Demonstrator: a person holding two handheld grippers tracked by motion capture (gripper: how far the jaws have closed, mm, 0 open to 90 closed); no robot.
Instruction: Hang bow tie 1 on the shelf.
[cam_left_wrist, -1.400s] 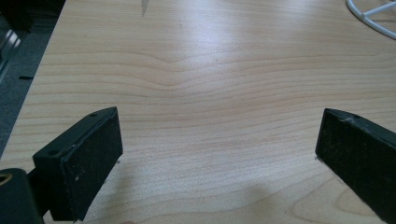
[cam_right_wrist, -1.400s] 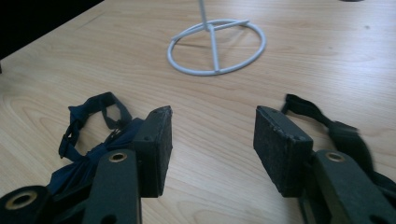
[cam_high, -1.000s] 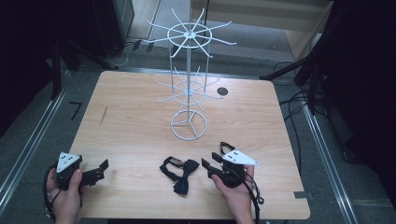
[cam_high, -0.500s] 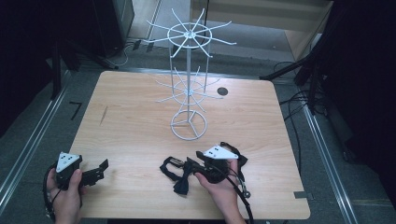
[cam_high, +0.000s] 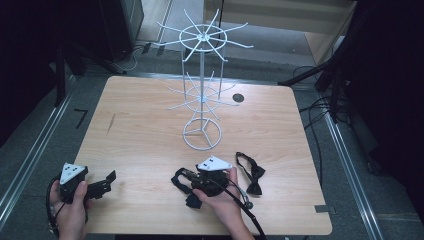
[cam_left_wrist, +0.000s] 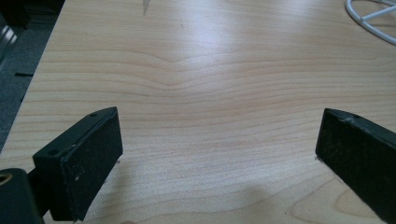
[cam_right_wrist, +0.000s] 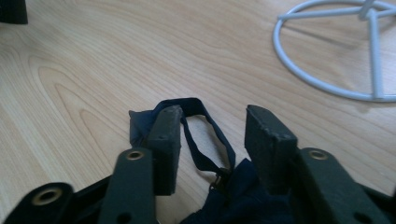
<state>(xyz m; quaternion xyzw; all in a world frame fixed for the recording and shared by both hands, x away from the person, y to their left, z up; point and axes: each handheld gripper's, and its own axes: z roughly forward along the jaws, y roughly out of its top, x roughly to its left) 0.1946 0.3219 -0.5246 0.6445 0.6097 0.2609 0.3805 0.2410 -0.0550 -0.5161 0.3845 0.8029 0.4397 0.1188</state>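
Right gripper (cam_high: 192, 181): near edge of wooden counter (cam_high: 150, 125), centre, lowered over a black bow tie (cam_high: 186, 186); fingers (cam_right_wrist: 168, 135) partly open, straddling the tie's strap loop (cam_right_wrist: 205, 135), not closed on it. Strap loop lying flat on the counter between the fingers; bow part bunched just under the gripper body.

Second black bow tie (cam_high: 251, 172): flat on the counter, just right of the right gripper, apart from it.

Left gripper (cam_high: 105, 181): near left corner, held low over bare wood; fingers (cam_left_wrist: 84, 158) wide open, holding nothing.

White wire display stand (cam_high: 202, 95): upright at counter centre, ring base (cam_right_wrist: 327, 70) beyond the right gripper.
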